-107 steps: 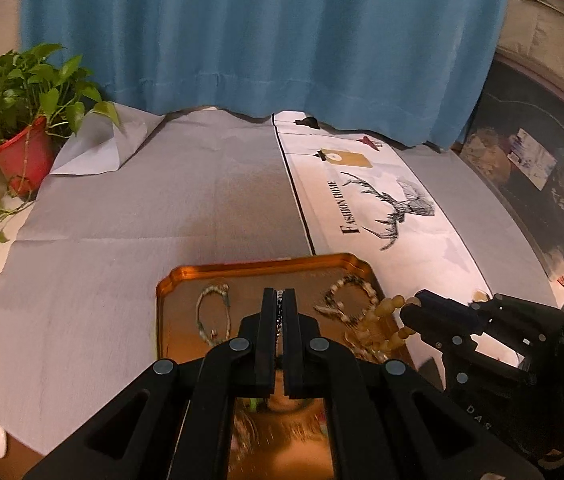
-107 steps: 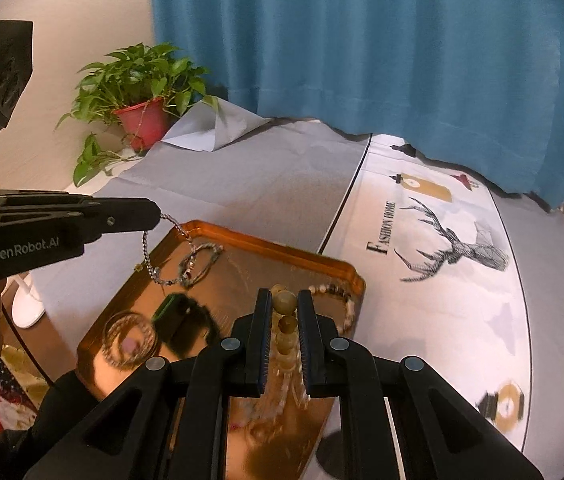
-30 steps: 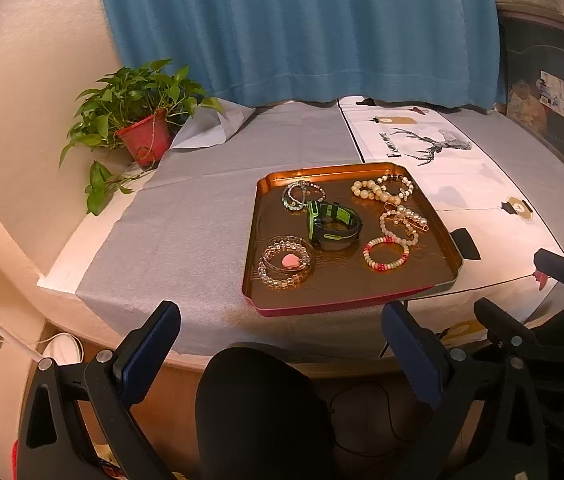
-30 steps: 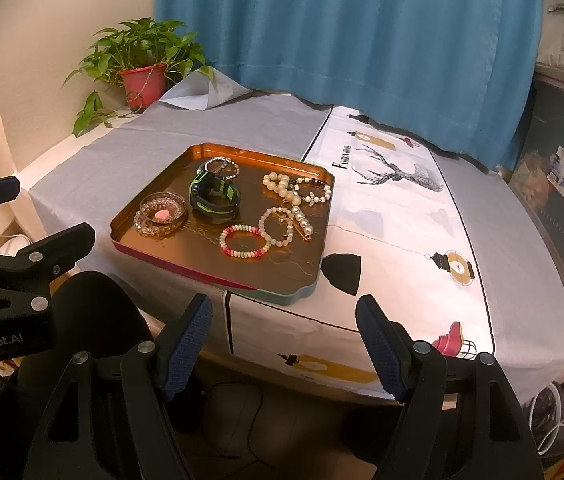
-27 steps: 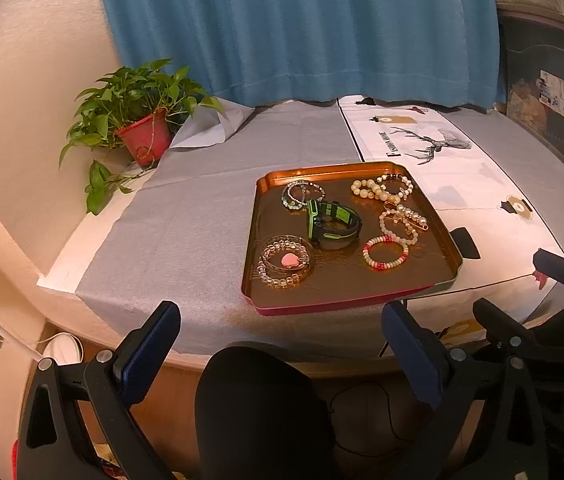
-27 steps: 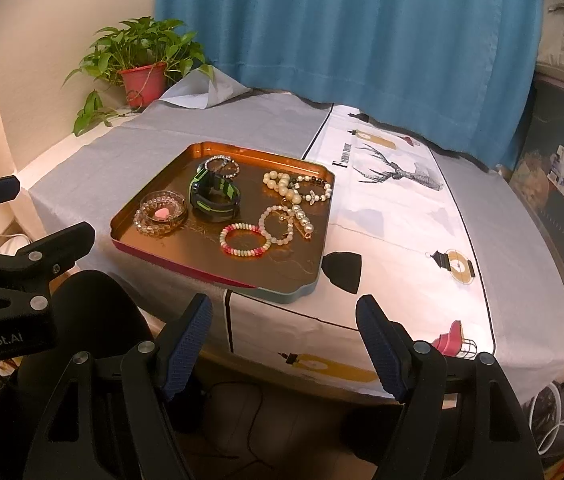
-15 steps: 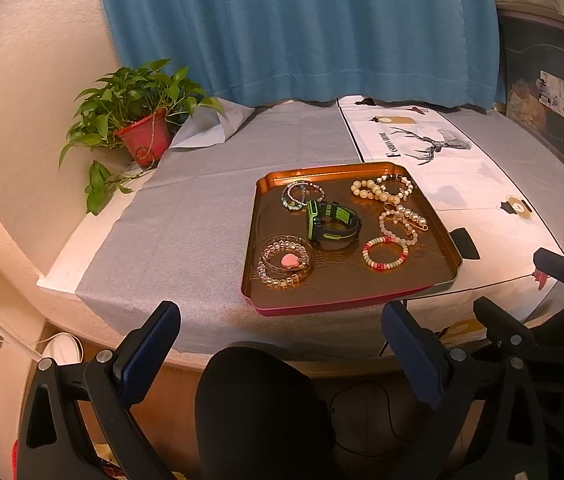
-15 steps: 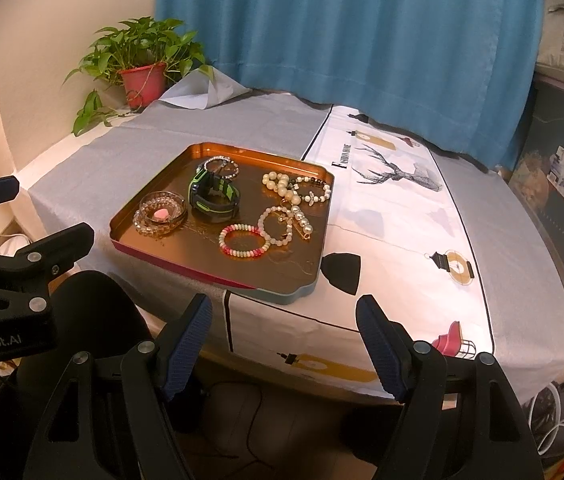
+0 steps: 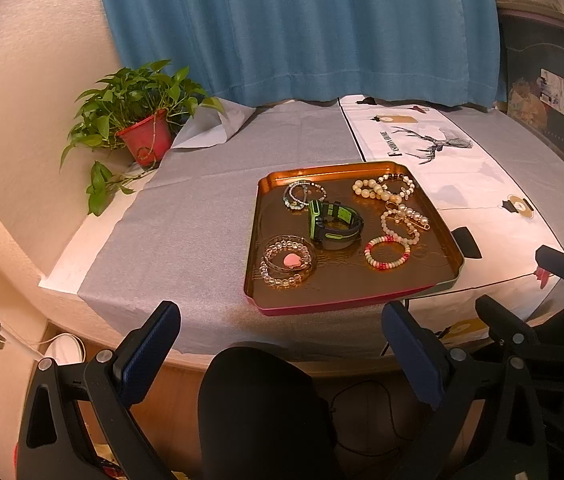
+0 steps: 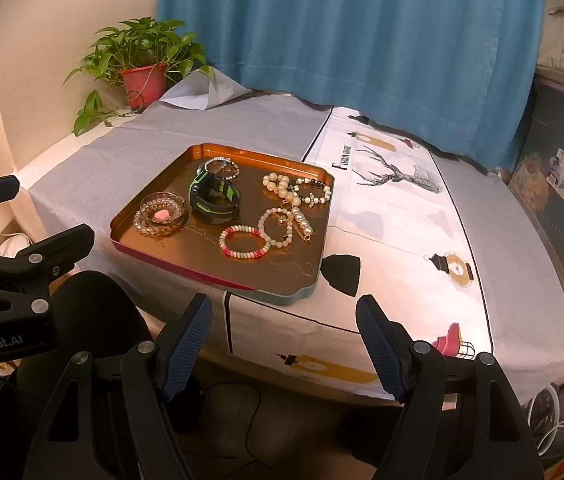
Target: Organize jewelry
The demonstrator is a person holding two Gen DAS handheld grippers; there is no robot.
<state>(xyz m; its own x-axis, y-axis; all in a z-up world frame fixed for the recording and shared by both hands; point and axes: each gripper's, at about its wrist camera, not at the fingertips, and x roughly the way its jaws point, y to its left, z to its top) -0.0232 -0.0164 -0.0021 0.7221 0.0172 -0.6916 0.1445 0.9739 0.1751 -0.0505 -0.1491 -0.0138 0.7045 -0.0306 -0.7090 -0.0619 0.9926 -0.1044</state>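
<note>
I've got both tools spread wide w/ nothing between the pads: left gripper low in the left wrist view, right gripper low in the right wrist view, both short of the table edge. Jewelry sits in the copper-coloured metal tray at frame centre: black-and-green watch mid-tray, clear bead bracelet w/ pink heart lower left, pink-and-green bead bracelet lower right, pearl strands upper right; potted green plant in red pot upper left
</note>
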